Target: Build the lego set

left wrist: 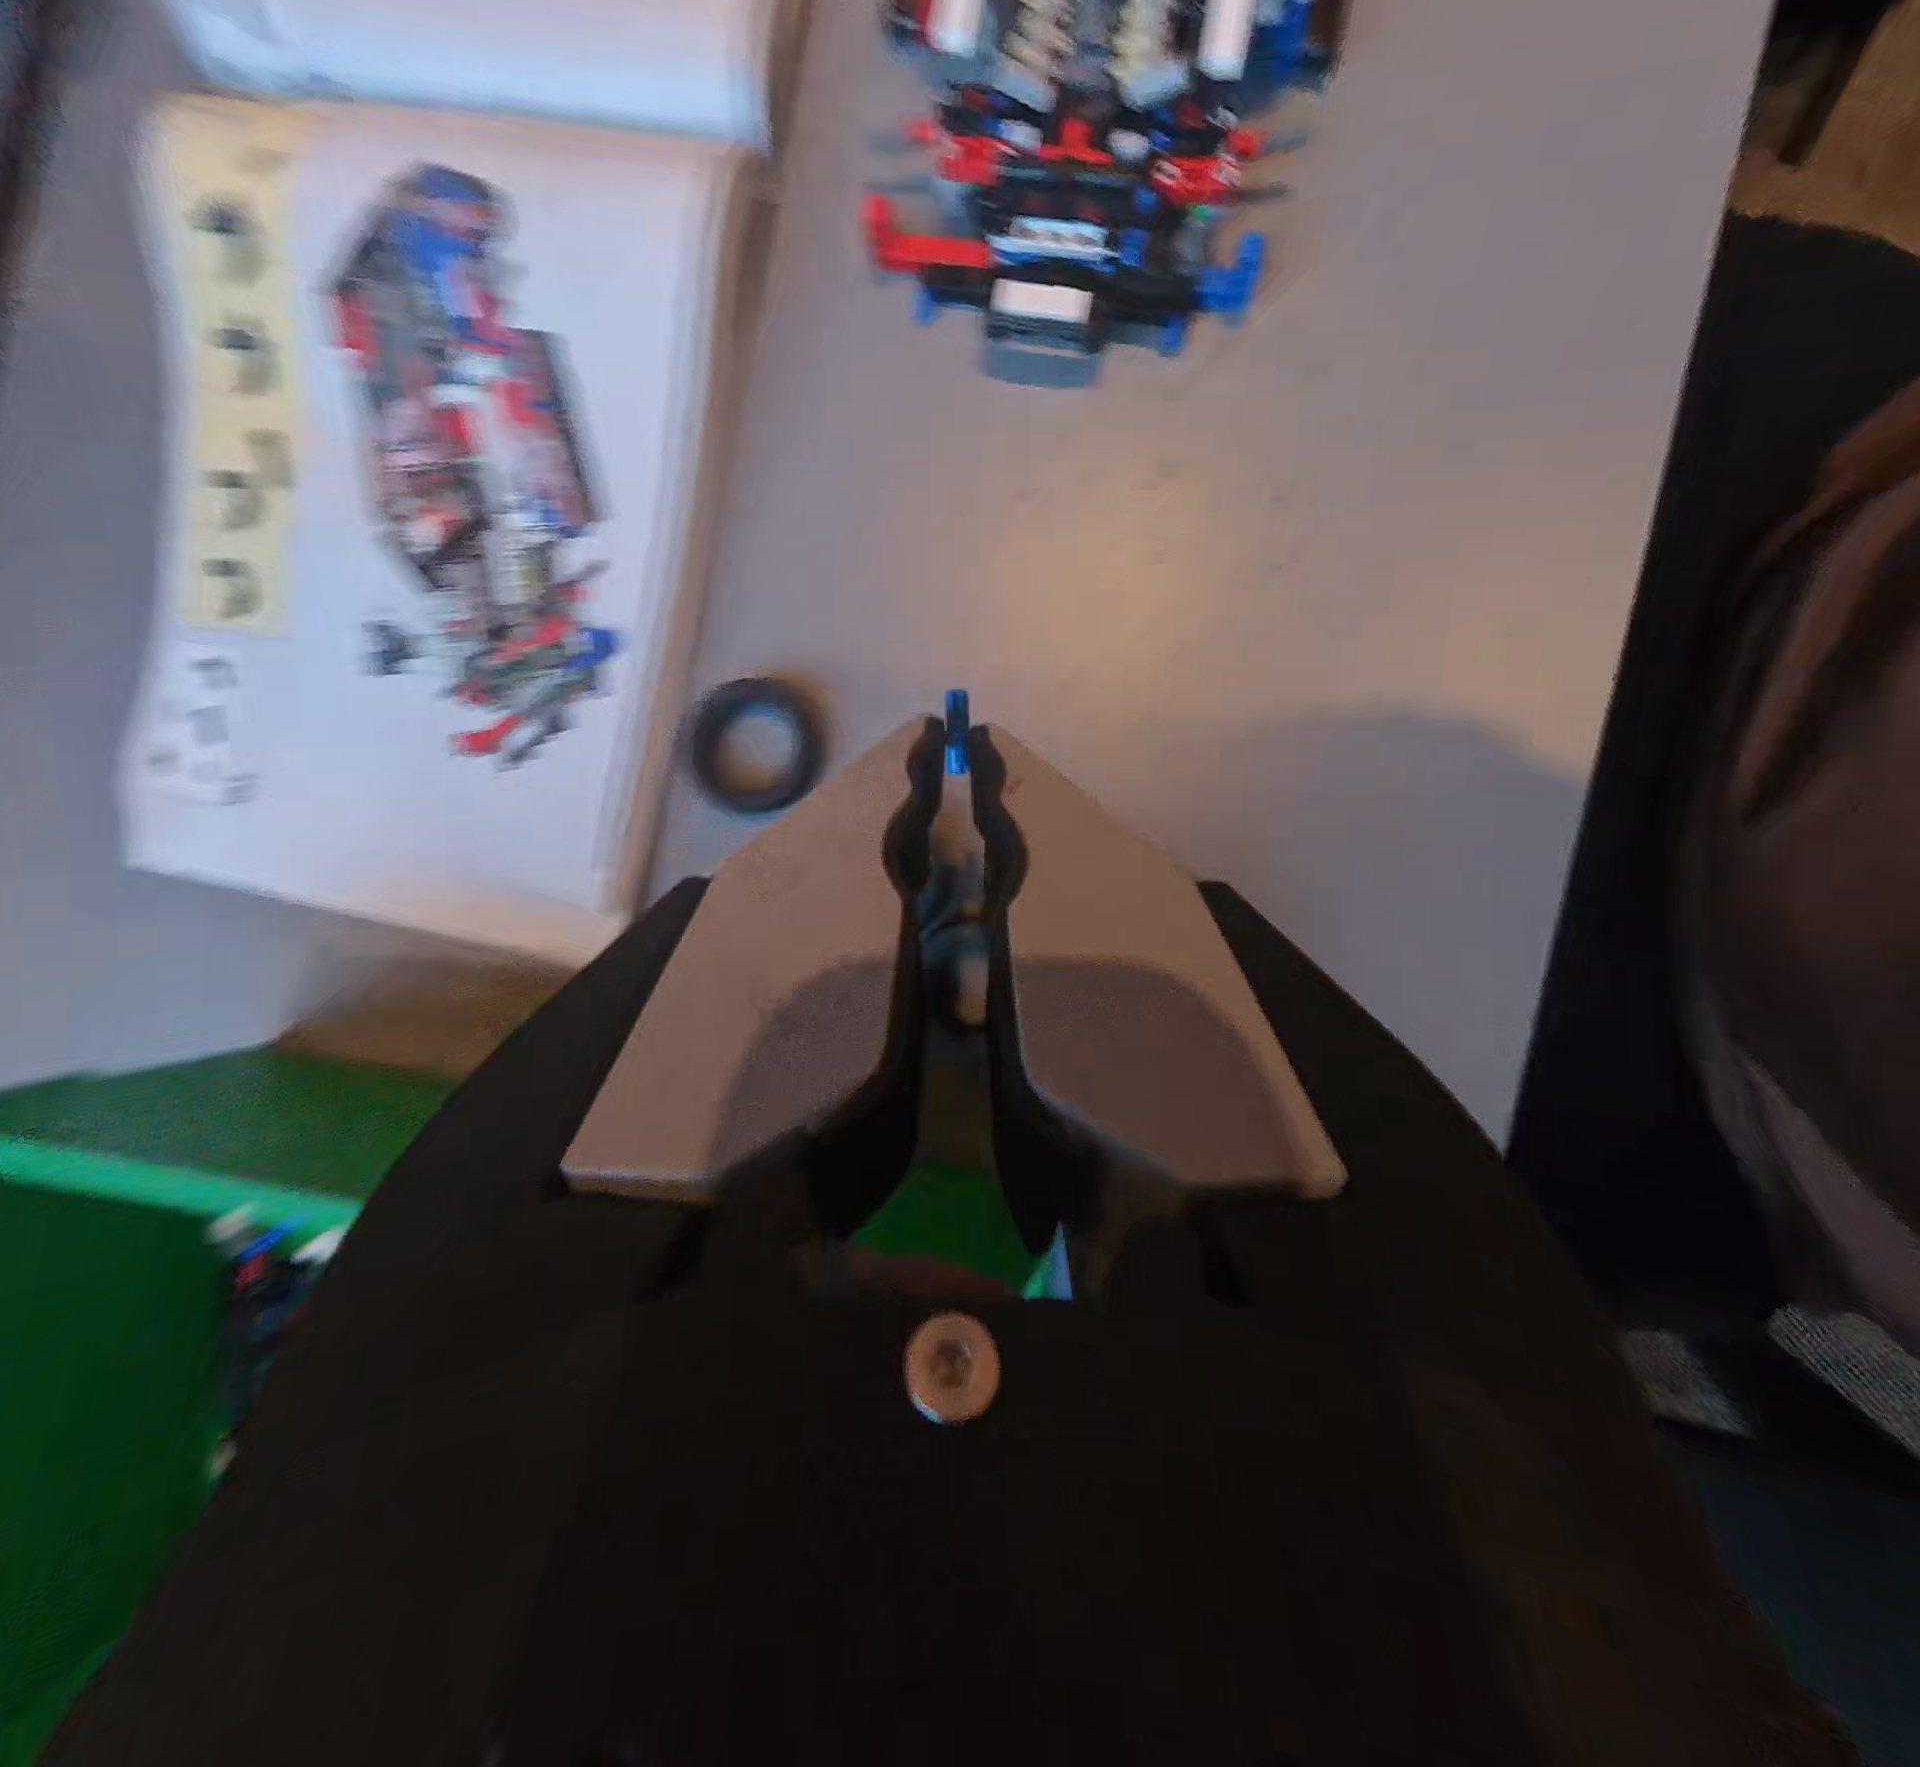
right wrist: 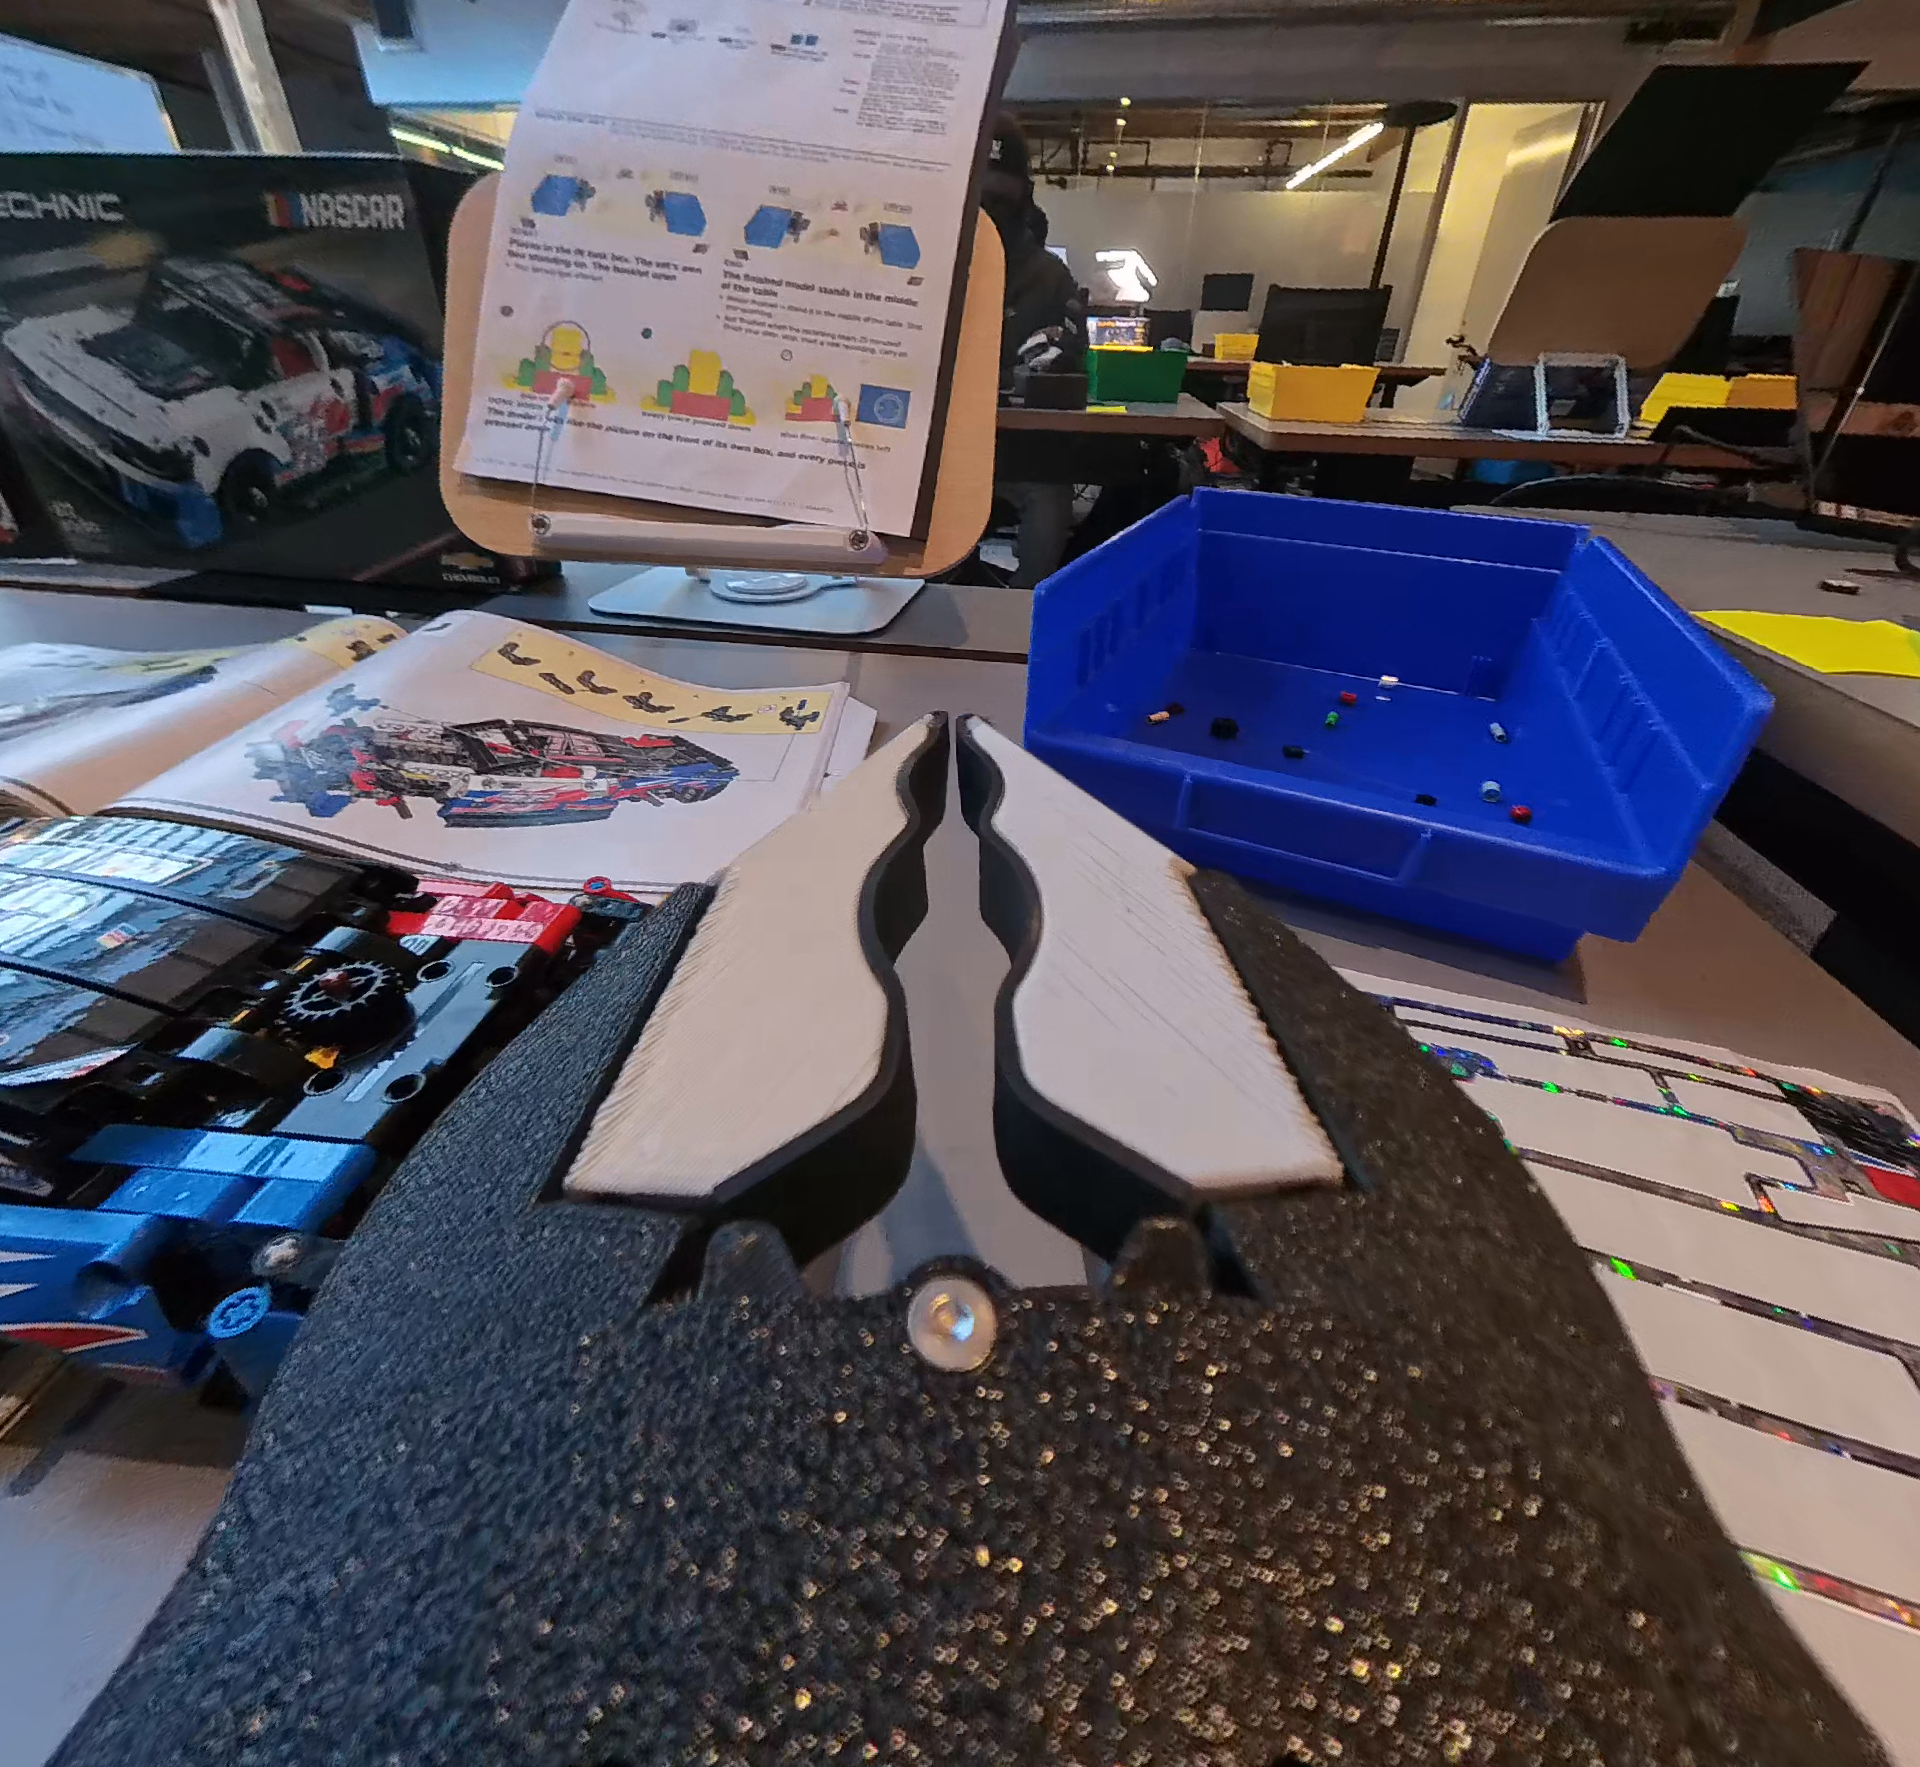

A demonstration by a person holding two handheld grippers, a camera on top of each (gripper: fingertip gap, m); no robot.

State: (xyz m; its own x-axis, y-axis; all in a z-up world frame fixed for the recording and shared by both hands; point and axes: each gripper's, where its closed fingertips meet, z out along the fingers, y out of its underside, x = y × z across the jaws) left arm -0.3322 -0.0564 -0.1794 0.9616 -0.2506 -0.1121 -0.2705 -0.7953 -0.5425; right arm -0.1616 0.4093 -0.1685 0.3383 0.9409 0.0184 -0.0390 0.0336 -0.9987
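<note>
My left gripper [left wrist: 956, 730] is shut on a small blue pin [left wrist: 955, 718] and holds it above the table, pointing down. The partly built lego car [left wrist: 1081, 128], black, red, blue and white, lies ahead of it at the top of the left wrist view. A black tyre [left wrist: 755, 743] lies on the table just left of the fingertips. My right gripper [right wrist: 952, 730] is shut and empty, held over the table. The car [right wrist: 208, 1021] is at its left in the right wrist view. The open instruction booklet [right wrist: 468, 741] lies beyond the car; it also shows in the left wrist view [left wrist: 416, 491].
A blue bin [right wrist: 1392, 844] with several small loose pieces stands right of my right gripper. A sheet on a stand [right wrist: 748, 242] and the set's box [right wrist: 208, 367] are at the back. A sticker sheet [right wrist: 1704, 1239] lies at the right. A green bin [left wrist: 125, 1302] is at lower left. Left tips to right tips: about 50 cm. My right gripper is the nearer one to the car [right wrist: 208, 1021]: about 15 cm, against 35 cm.
</note>
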